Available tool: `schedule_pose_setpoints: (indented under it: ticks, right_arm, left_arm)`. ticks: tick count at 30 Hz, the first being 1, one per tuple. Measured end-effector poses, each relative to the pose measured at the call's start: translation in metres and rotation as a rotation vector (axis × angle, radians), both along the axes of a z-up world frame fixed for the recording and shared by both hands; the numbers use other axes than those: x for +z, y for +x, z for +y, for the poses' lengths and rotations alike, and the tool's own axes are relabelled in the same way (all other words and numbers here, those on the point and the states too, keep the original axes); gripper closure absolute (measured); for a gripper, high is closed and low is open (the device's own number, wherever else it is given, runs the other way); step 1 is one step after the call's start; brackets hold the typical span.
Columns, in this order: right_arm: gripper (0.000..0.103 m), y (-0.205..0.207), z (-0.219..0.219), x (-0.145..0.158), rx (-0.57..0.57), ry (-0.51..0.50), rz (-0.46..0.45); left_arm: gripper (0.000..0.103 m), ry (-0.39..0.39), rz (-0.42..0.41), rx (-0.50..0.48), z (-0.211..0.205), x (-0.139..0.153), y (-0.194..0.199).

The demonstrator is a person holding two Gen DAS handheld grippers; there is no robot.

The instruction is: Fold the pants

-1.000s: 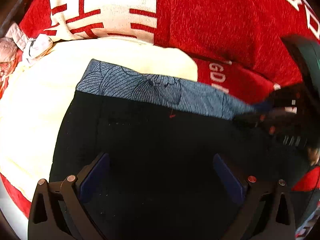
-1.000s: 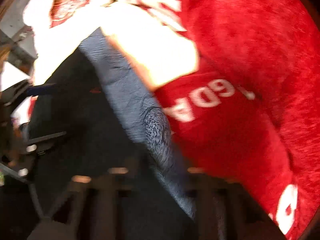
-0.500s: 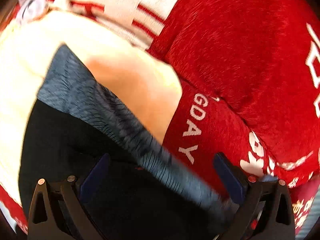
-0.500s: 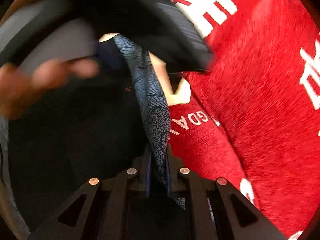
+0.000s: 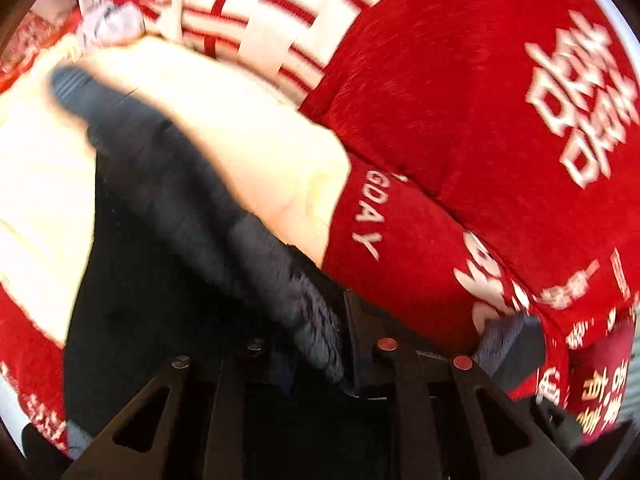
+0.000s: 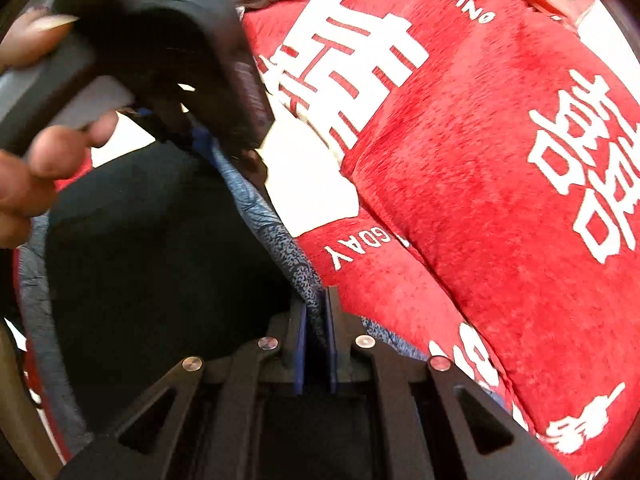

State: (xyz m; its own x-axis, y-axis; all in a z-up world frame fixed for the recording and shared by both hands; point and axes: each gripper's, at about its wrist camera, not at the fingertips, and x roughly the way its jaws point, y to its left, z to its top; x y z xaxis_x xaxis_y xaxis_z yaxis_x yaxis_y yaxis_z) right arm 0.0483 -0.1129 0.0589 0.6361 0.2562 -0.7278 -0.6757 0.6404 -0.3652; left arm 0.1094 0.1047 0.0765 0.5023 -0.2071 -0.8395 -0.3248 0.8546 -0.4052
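Observation:
The pants (image 5: pixel 168 304) are black with a blue-grey patterned waistband (image 5: pixel 256 256); they lie on a red bedspread. My left gripper (image 5: pixel 320 344) is shut on the waistband near its right end. In the right wrist view the pants (image 6: pixel 152 240) fill the lower left, and my right gripper (image 6: pixel 318 320) is shut on the waistband (image 6: pixel 288 248), with the fabric pinched between its blue pads (image 6: pixel 301 344). The left gripper's body and the hand holding it (image 6: pixel 28 176) show at the upper left of that view, close above the waistband.
A red bedspread (image 5: pixel 460 100) with white characters and lettering covers the bed. A cream-white cloth (image 5: pixel 248 128) lies under the pants' top edge. A small pale crumpled cloth (image 5: pixel 108 24) sits at the far left. The red pillow-like bulge (image 6: pixel 480 160) rises to the right.
My left gripper has gone from open above the pants to shut on the waistband. My right gripper stays shut on the waistband, and both have swung so the waistband runs diagonally.

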Motion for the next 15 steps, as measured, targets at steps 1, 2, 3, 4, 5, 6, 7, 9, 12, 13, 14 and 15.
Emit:
schedule_pose_setpoints:
  ticks: [1, 2, 3, 4, 5, 6, 7, 9, 12, 13, 14, 15]
  right_arm:
    - [0.094, -0.009, -0.002, 0.003, -0.007, 0.006, -0.008]
    - [0.094, -0.017, -0.004, 0.004, -0.015, 0.011, -0.013]
    - [0.094, -0.027, -0.004, 0.005, -0.02, 0.011, -0.022]
    - [0.095, -0.035, -0.003, 0.005, -0.022, 0.005, -0.033]
    - [0.095, -0.041, -0.003, 0.003, -0.022, -0.003, -0.042]
    - [0.095, -0.051, -0.001, 0.002, -0.02, -0.01, -0.049]
    - [0.095, -0.063, -0.001, 0.003, -0.018, -0.013, -0.052]
    - [0.095, -0.087, 0.002, 0.0, -0.015, -0.023, -0.054]
    - [0.095, -0.113, 0.009, -0.013, -0.005, -0.06, -0.054]
    - [0.095, -0.12, 0.011, -0.019, -0.002, -0.074, -0.052]
    - [0.095, -0.13, 0.015, -0.028, 0.003, -0.098, -0.052]
    - [0.095, -0.136, 0.018, -0.034, 0.006, -0.114, -0.052]
  left_arm:
    - [0.081, 0.005, -0.014, -0.007, -0.002, 0.003, -0.011]
    - [0.081, 0.007, -0.029, -0.017, -0.005, 0.005, -0.027]
    - [0.081, 0.004, -0.037, -0.021, -0.005, 0.006, -0.036]
    - [0.081, -0.001, -0.043, -0.024, -0.004, 0.005, -0.048]
    - [0.081, -0.006, -0.047, -0.027, -0.005, 0.003, -0.062]
    - [0.081, -0.01, -0.05, -0.028, -0.003, 0.004, -0.073]
    - [0.081, -0.013, -0.052, -0.03, -0.002, 0.002, -0.083]
    - [0.081, -0.037, -0.053, -0.027, -0.001, -0.005, -0.101]
    - [0.081, -0.076, -0.039, -0.021, 0.007, -0.021, -0.126]
    - [0.081, -0.085, -0.032, -0.021, 0.008, -0.027, -0.132]
    - [0.081, -0.098, -0.022, -0.022, 0.011, -0.035, -0.14]
    - [0.081, -0.107, -0.012, -0.023, 0.012, -0.043, -0.146]
